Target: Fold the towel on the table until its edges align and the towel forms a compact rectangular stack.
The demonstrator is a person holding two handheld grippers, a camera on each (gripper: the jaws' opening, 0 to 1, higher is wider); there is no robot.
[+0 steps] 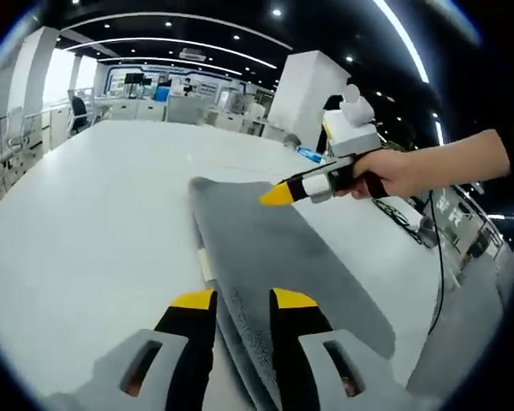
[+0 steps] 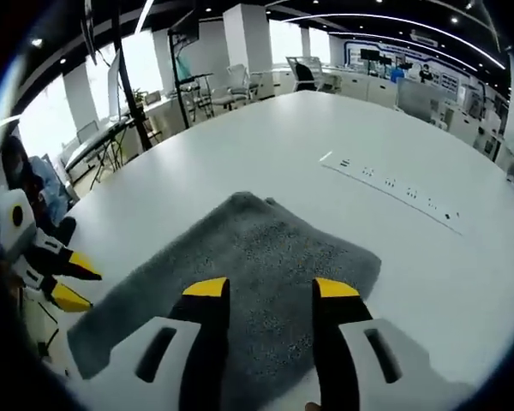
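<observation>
A grey towel (image 1: 274, 248) lies folded into a long strip on the white table (image 1: 94, 214), with layered edges along its left side. My left gripper (image 1: 244, 300) is open at the strip's near end, and the towel's edge shows between its yellow-tipped jaws. A hand holds my right gripper (image 1: 278, 194) at the strip's far end, its yellow tip just over the cloth. In the right gripper view the towel (image 2: 265, 257) spreads under my open right gripper (image 2: 271, 288), with nothing pinched. My left gripper (image 2: 73, 282) shows at the far left by the towel's other end, jaws apart.
A row of flush sockets (image 2: 394, 184) is set into the table beyond the towel. A black cable (image 1: 437, 257) hangs by the table's right edge. Desks, chairs and a white pillar (image 1: 304, 90) stand further back. Bare tabletop surrounds the towel.
</observation>
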